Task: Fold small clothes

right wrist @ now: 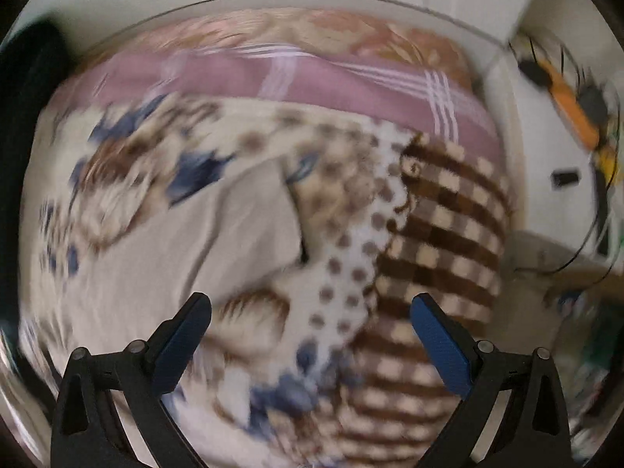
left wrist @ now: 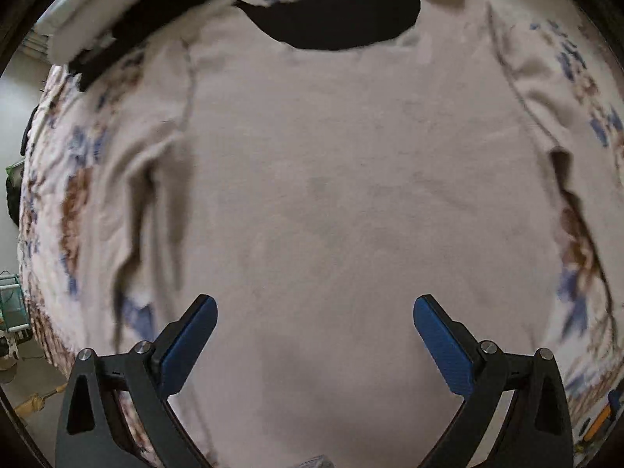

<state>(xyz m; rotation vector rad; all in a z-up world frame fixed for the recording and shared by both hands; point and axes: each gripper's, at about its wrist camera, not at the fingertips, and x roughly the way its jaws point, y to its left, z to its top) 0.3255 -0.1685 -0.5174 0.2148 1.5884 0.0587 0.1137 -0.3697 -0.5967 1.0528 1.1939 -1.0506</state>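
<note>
Seen from the left wrist, a pale beige shirt [left wrist: 323, 179] lies spread flat on a floral blanket [left wrist: 74, 202] patterned in blue and brown on cream. The shirt fills most of the view: its neckline sits at the top, showing a dark opening, a sleeve runs down each side, and long creases mark the left sleeve. The cloth is plain, with a faint greyish patch near the middle; no print, label or writing can be read on it. The left gripper [left wrist: 315, 312] hangs above the shirt's lower part with its jaws spread wide and nothing between the blue pads [left wrist: 191, 347].

From the right wrist the picture is blurred. A part of the beige shirt [right wrist: 218, 234] shows at centre left, lying on the floral blanket [right wrist: 128, 163], with one edge lifted into a fold near the middle. Beside it on the right are a dotted cream band and a brown checked blanket [right wrist: 440, 241]; behind them lies a mauve cloth with white stripes [right wrist: 312, 89]. The right gripper [right wrist: 311, 310] is held wide apart and empty above the dotted band, just right of the shirt. No writing is legible here either.
</note>
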